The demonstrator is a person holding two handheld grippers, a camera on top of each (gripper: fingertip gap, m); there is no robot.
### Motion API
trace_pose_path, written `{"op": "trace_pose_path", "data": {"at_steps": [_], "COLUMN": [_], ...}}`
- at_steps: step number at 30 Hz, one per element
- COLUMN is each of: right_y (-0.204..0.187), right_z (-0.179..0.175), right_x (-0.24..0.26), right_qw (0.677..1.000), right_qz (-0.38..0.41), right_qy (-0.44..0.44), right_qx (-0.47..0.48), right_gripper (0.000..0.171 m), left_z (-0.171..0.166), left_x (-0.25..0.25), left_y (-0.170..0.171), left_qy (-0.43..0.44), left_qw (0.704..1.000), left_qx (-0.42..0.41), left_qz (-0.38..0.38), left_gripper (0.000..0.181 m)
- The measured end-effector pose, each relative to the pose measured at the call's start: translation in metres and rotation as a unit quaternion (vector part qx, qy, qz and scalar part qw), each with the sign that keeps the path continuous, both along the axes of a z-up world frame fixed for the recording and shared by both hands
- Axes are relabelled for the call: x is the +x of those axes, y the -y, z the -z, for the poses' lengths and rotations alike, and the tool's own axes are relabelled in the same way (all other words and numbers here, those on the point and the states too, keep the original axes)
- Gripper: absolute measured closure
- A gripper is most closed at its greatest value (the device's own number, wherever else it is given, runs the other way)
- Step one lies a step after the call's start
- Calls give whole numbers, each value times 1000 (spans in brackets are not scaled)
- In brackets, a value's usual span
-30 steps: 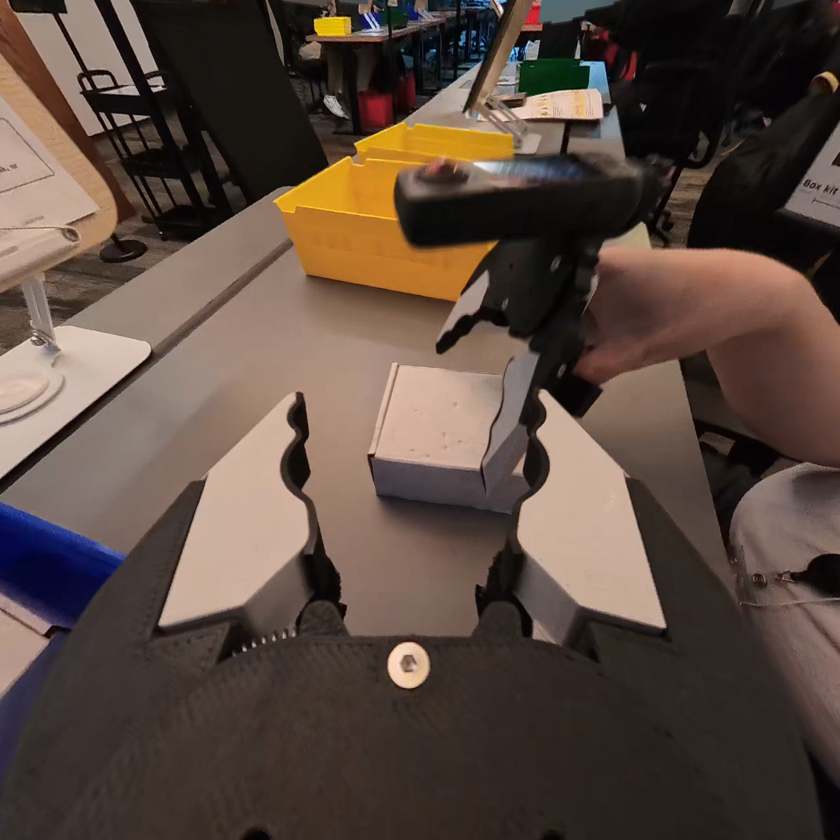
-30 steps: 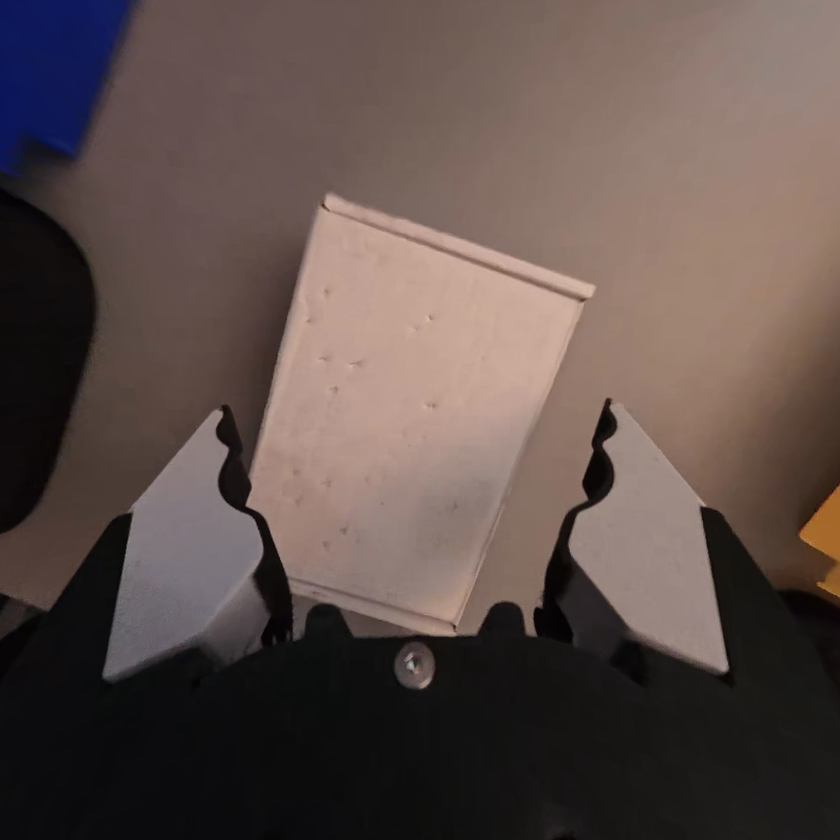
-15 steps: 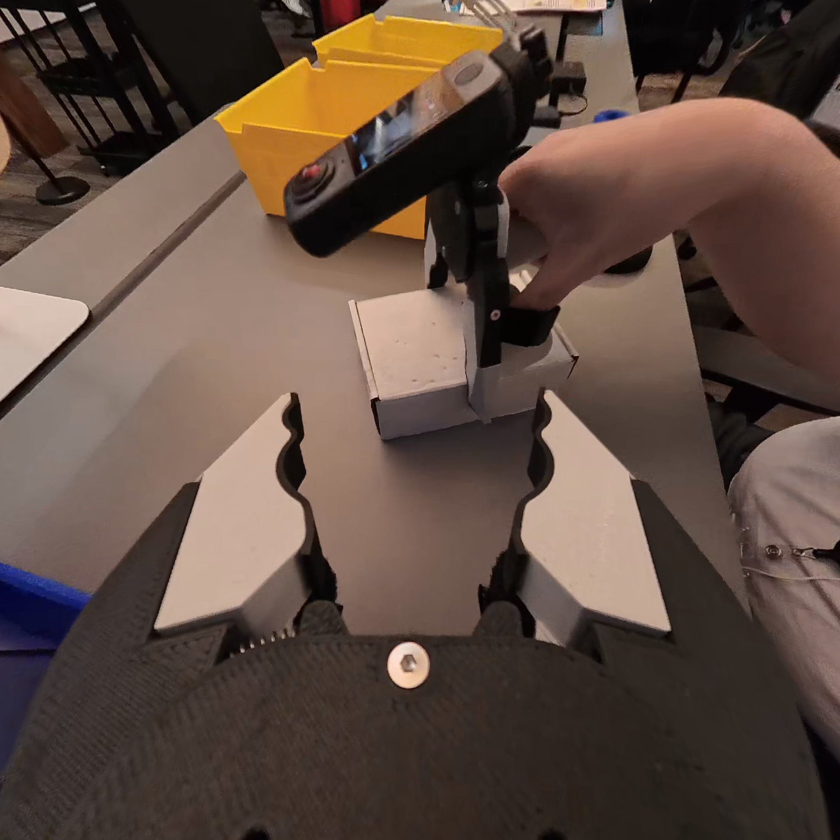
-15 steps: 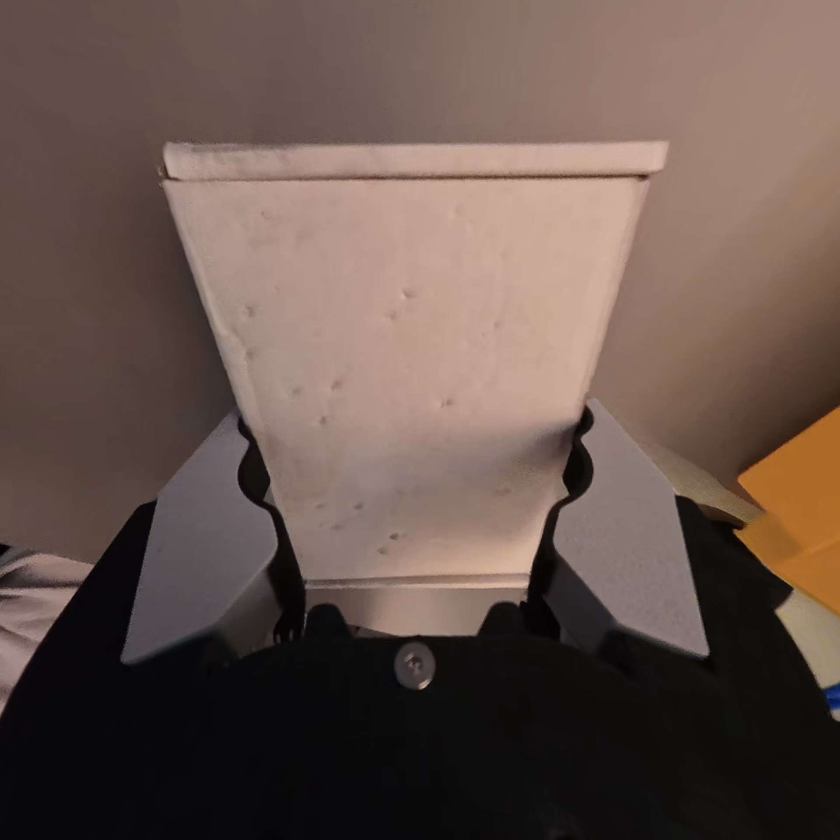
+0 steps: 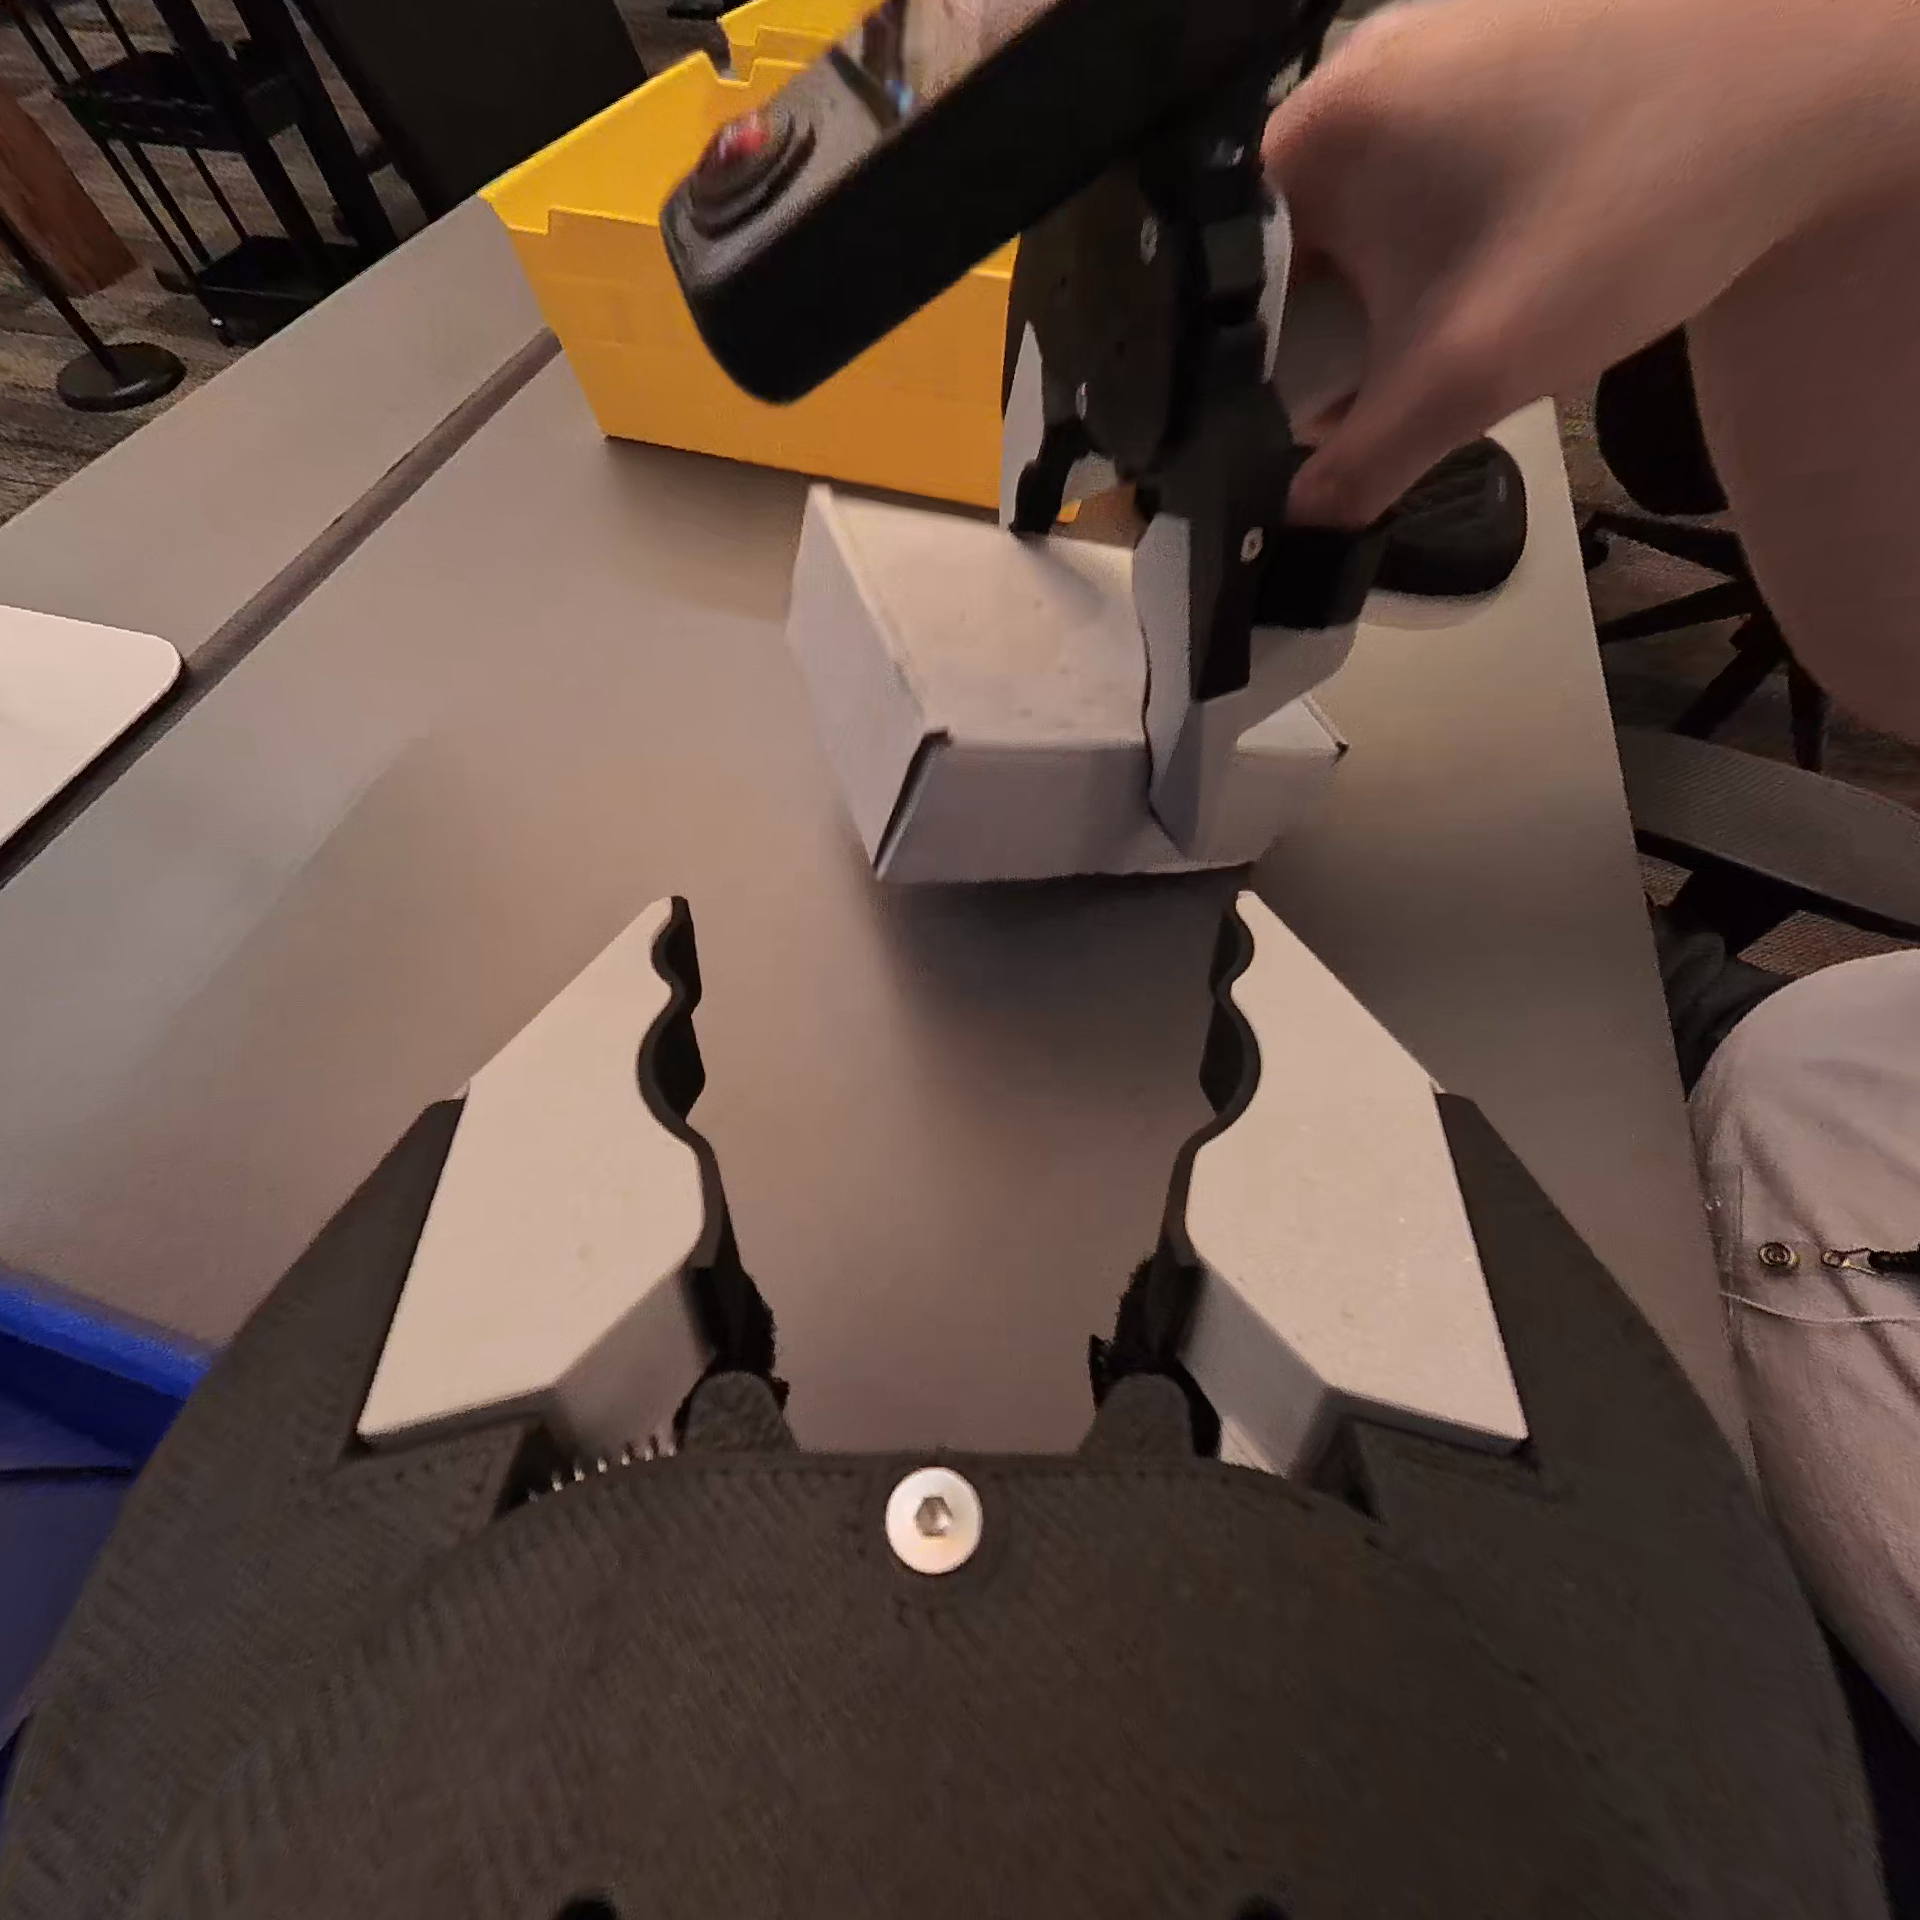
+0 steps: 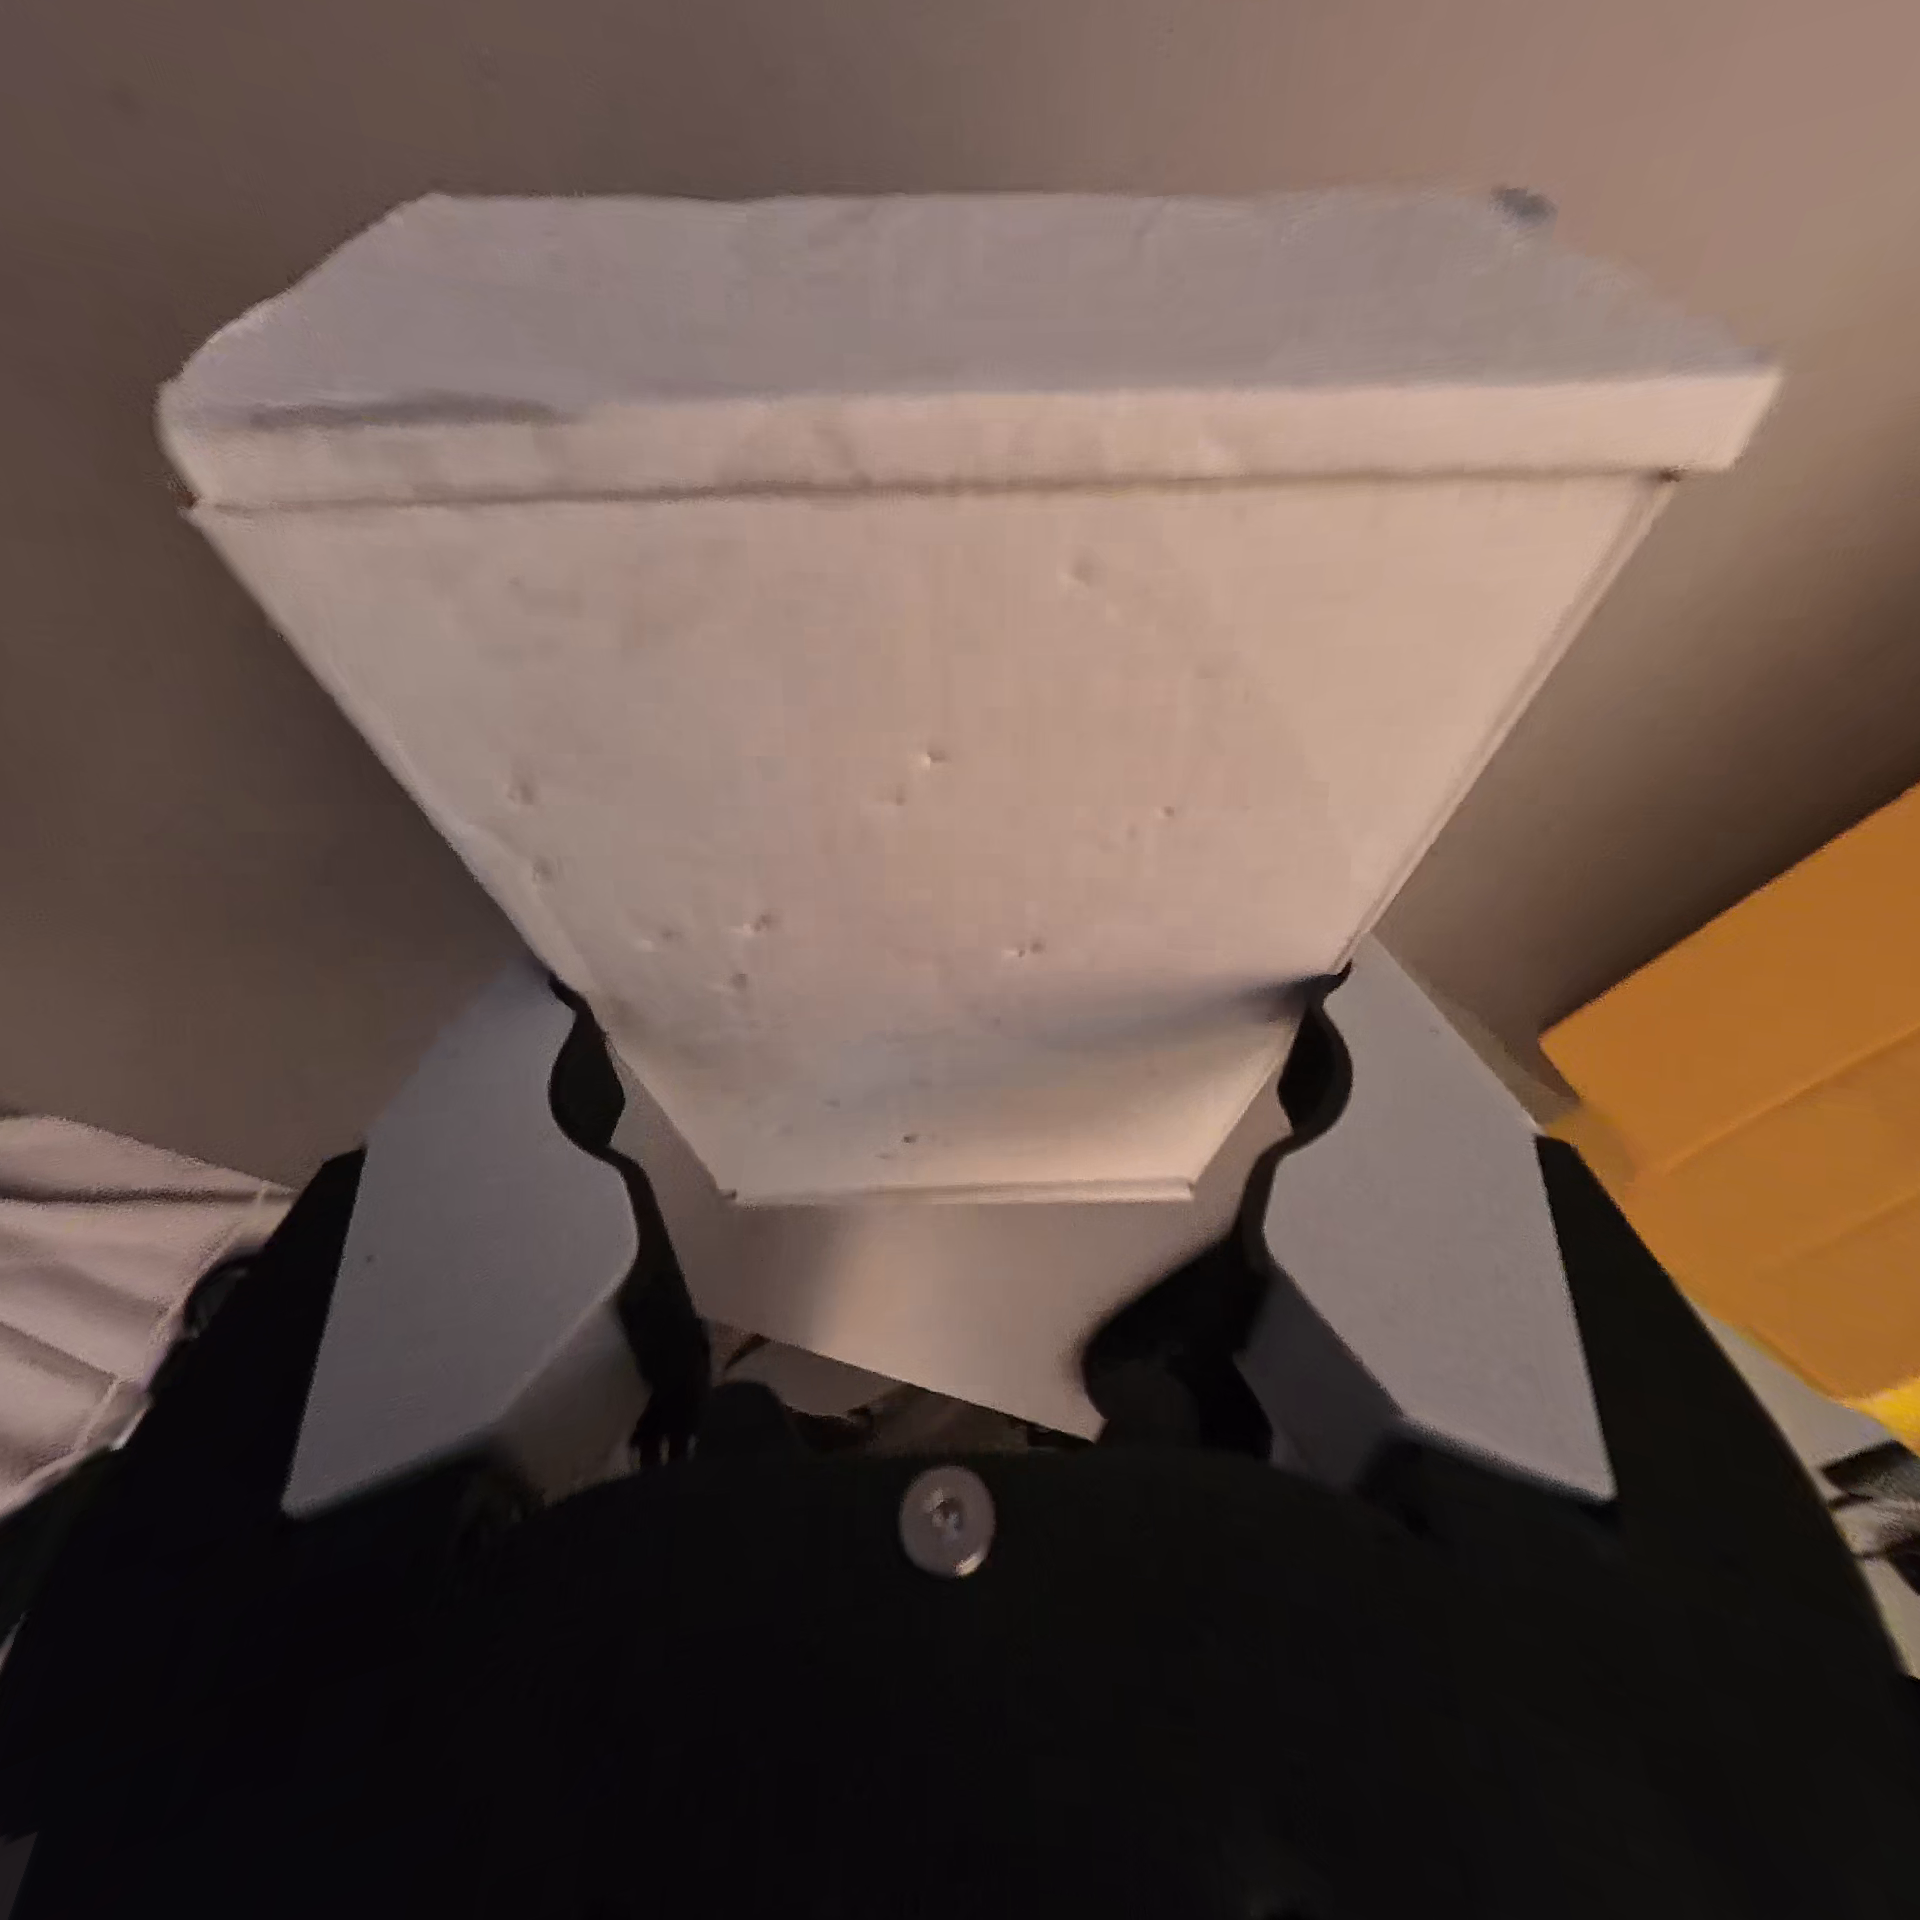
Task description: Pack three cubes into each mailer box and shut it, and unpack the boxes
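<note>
A closed white mailer box (image 5: 987, 675) is held over the grey table (image 5: 416, 727), tilted, with a shadow under its near edge. My right gripper (image 5: 1101, 675), held by a hand, comes down from above and is shut on the box's right end. In the right wrist view the box (image 6: 935, 727) fills the middle, and the right gripper (image 6: 945, 982) clamps its two long sides. My left gripper (image 5: 956, 909) is open and empty, just short of the box's near edge. No cubes show.
Yellow bins (image 5: 665, 312) stand behind the box and show in the right wrist view (image 6: 1714, 1091). A blue bin (image 5: 62, 1382) is at the near left. A white stand base (image 5: 62, 707) lies at the left. The table's right edge (image 5: 1600, 831) and a person's leg (image 5: 1818, 1247) are close.
My right gripper has gone from open over the box to shut on its sides, then turned and tilted the box up. The left wrist view has moved closer to the box.
</note>
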State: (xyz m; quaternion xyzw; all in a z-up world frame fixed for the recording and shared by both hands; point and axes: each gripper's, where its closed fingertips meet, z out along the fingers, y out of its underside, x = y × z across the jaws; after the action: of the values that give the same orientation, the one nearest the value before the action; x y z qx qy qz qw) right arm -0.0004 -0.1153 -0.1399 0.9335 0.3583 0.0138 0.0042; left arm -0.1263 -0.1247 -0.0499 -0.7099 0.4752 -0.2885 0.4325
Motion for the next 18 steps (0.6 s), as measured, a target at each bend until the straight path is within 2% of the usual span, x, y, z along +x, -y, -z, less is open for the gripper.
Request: {"op": "trace_pose_path", "data": {"at_steps": [7, 12, 18], "right_y": [-13, -20, -41], "right_z": [-42, -19, 4], "right_x": [31, 31, 0], "right_qw": [999, 998, 996], "right_qz": [-36, -58, -81], "right_qy": [28, 24, -47], "right_qx": [11, -20, 9], "right_gripper": [45, 45, 45], "left_z": [11, 16, 26], "left_x": [1, 6, 3], "left_y": [-5, -2, -7], "left_qy": [-7, -30, -44], "left_qw": [1000, 999, 999], "left_qx": [-21, -13, -23], "left_qz": [-4, 0, -8], "left_gripper": [83, 83, 83]}}
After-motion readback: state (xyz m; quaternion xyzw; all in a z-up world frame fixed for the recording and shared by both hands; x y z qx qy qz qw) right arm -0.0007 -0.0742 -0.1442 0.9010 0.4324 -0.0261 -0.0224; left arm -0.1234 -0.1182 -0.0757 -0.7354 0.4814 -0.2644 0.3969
